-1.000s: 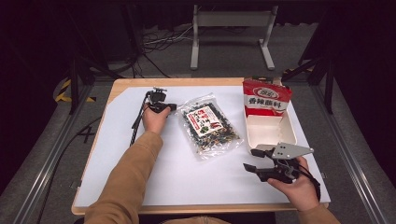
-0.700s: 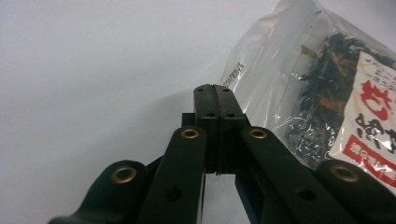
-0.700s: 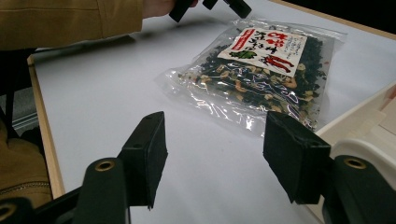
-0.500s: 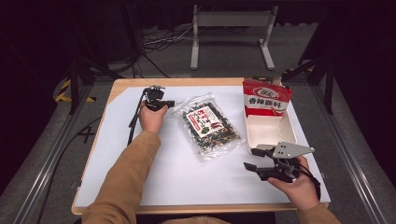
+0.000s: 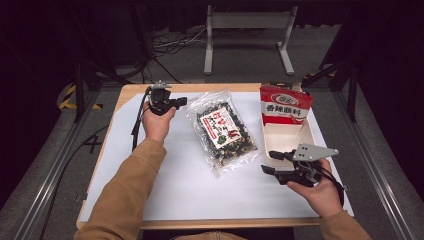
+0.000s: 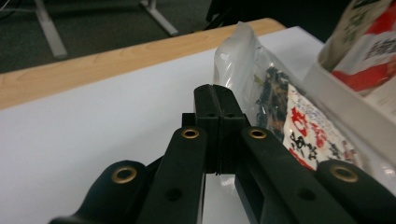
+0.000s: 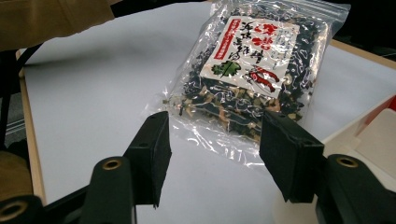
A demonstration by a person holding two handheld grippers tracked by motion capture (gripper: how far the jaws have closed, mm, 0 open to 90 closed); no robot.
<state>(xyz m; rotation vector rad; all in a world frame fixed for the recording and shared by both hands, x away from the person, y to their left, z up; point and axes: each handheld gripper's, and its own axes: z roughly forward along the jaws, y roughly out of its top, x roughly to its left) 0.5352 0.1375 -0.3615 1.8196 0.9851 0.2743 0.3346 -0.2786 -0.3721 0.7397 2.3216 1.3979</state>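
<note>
A clear bag of dark dried mix with a red and white label [image 5: 223, 131] lies flat in the middle of the white table top. My left gripper [image 5: 183, 101] sits at the far left, shut, its tips just short of the bag's far left corner. Seen from the left gripper view, the jaws of the left gripper [image 6: 217, 93] press together with nothing between them and the bag [image 6: 285, 109] lies just beyond. My right gripper [image 5: 270, 163] rests at the near right, open and pointing left at the bag. In the right gripper view, the right gripper [image 7: 212, 135] frames the bag's near edge [image 7: 243, 70].
A red printed packet [image 5: 285, 104] stands upright at the far end of a white open box [image 5: 289, 146] on the right, just behind the right gripper. The box wall [image 6: 343, 112] also lies beyond the bag. The left half of the white mat [image 5: 125, 165] is bare.
The left hand and its gripper have edged slightly towards the far side of the table. The right gripper and the bag have stayed put.
</note>
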